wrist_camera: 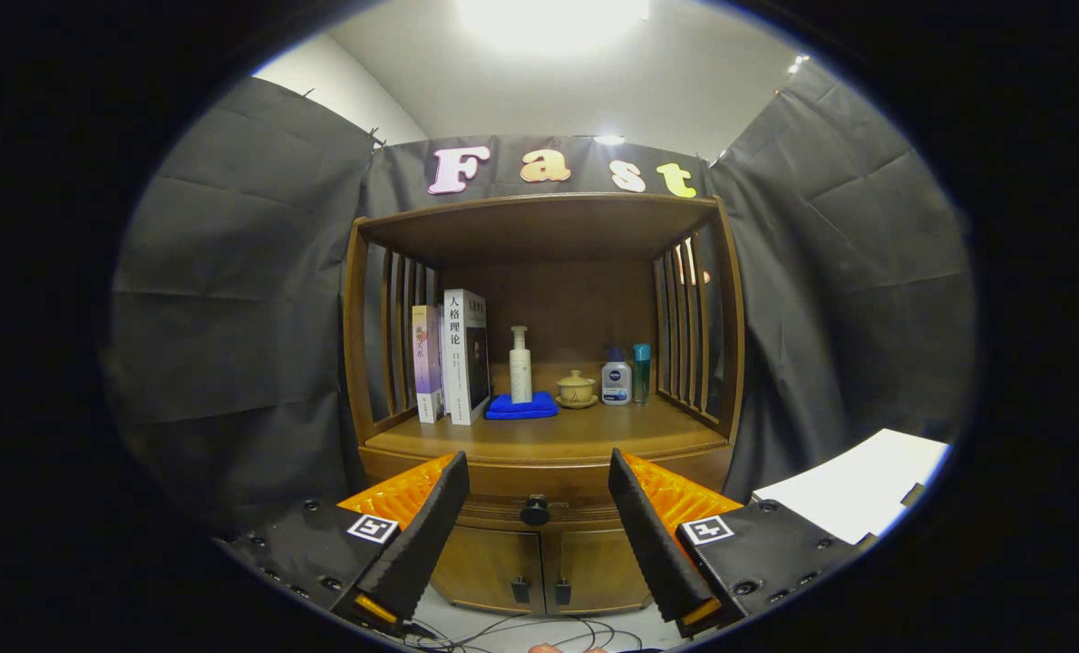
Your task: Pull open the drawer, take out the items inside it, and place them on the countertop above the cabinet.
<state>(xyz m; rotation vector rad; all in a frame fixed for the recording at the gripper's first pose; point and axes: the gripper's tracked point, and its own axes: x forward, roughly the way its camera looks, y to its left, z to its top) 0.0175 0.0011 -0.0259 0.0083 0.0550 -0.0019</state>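
Note:
A brown wooden cabinet [539,426] stands ahead of me against the booth wall. Its drawer [539,519] sits closed just under the countertop [549,435], with a round dark knob [535,511] at its middle. My gripper [539,494] is open and holds nothing. The knob lies beyond my fingertips, in line with the gap between them and some way off. The drawer's contents are hidden.
On the countertop stand two books [453,358], a white pump bottle [520,365] on a folded blue cloth [521,406], a small lidded cup [576,388] and two more bottles [626,376]. Two small doors [539,567] sit below the drawer. Cables [521,632] lie on the floor. A white surface [857,490] is to the right.

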